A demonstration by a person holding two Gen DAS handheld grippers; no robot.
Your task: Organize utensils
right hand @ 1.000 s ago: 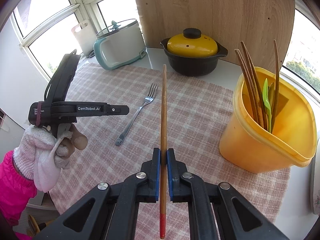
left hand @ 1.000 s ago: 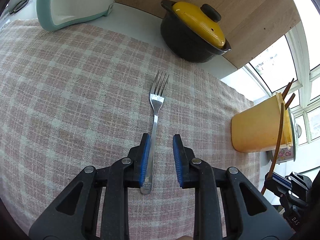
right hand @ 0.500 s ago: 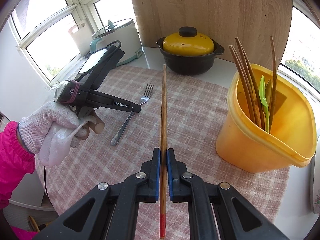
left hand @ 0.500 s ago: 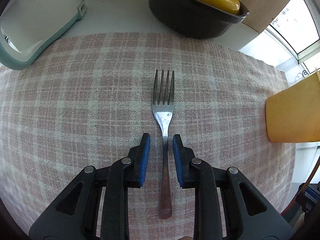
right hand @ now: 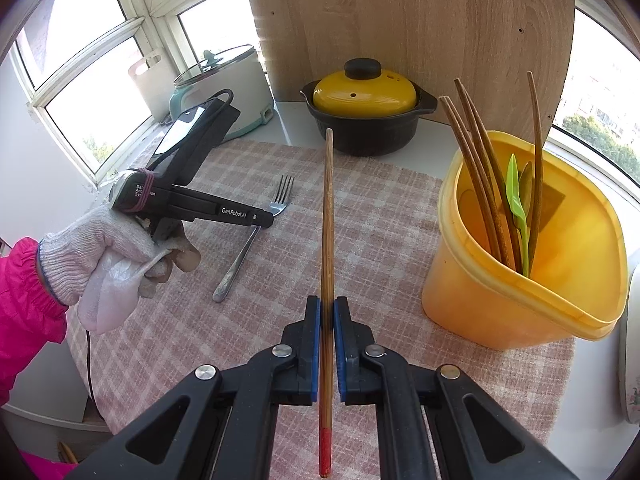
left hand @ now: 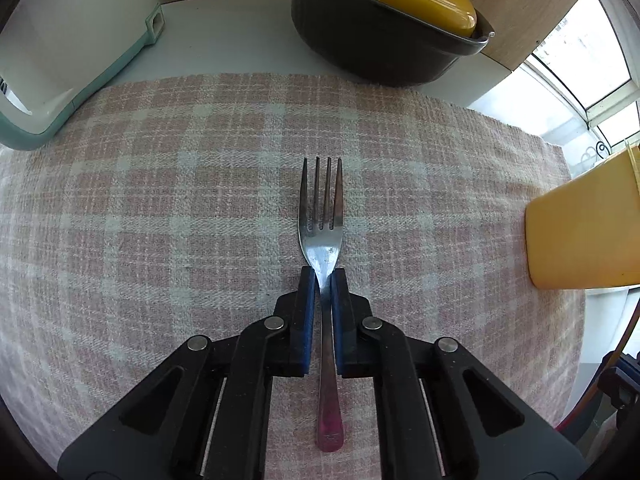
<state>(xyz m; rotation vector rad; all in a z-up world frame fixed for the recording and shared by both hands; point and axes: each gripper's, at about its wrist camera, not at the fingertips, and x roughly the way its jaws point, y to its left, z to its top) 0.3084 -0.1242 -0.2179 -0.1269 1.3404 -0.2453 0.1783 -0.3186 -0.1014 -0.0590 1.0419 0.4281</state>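
A steel fork lies on the pink checked cloth, tines pointing away. My left gripper points down at it, its jaws closing on the fork's neck, and the blue pads press it from both sides. From the right wrist view the fork lies under that left gripper, held by a gloved hand. My right gripper is shut on a wooden chopstick with a red end, held above the cloth. The yellow utensil tub on the right holds several chopsticks and a green spoon.
A black pot with a yellow lid stands at the back before a wooden board. A mint rice cooker sits back left by the window. The yellow tub stands at the cloth's right edge.
The left gripper moved forward along the fork, lined up over its handle, and its jaws closed onto the fork's neck. The right gripper and chopstick stayed in place.
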